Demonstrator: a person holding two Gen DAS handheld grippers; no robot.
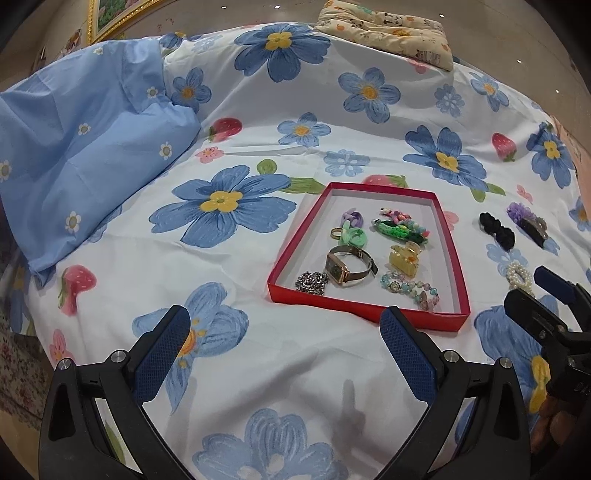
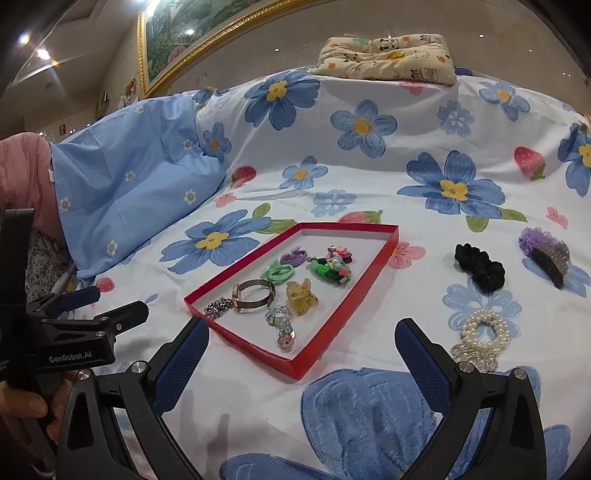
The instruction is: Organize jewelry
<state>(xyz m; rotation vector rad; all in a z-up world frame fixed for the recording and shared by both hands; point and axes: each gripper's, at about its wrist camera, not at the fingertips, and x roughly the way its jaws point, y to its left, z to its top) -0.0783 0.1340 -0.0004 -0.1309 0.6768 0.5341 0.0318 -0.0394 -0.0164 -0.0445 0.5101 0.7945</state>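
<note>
Three hair pieces lie loose on the bed, right of the red tray [image 2: 384,254]: a pearl scrunchie [image 2: 484,332], a black scrunchie [image 2: 480,267] and a purple flower clip [image 2: 543,251]. My guess is they are what remains to be sorted.

Inside the tray, the pieces already gathered lie in rough rows: a gold watch [image 1: 345,267], a silver chain [image 1: 312,282], a yellow claw clip [image 1: 402,256], a beaded bracelet [image 1: 413,290], green rings [image 1: 352,232], a purple tie [image 1: 352,218] and a green woven band [image 1: 400,227]. Keeping them apart on the tray floor probably lets each stay easy to see and to pick out.

My right claw [image 2: 301,362] hangs low over the sheet with its jaws spread wide and nothing between them, the tray's near corner in the gap ahead and the pearl scrunchie just beside its right finger. That piece looks like the natural next pick. My left claw [image 1: 284,350] is likewise wide apart and empty, aimed at the bedsheet [image 1: 258,350] just left of the tray's near edge, perhaps placed to steady it.

Beyond the tray lie a blue pillow [image 1: 85,147] and a panda-print cushion [image 1: 391,33].
</note>
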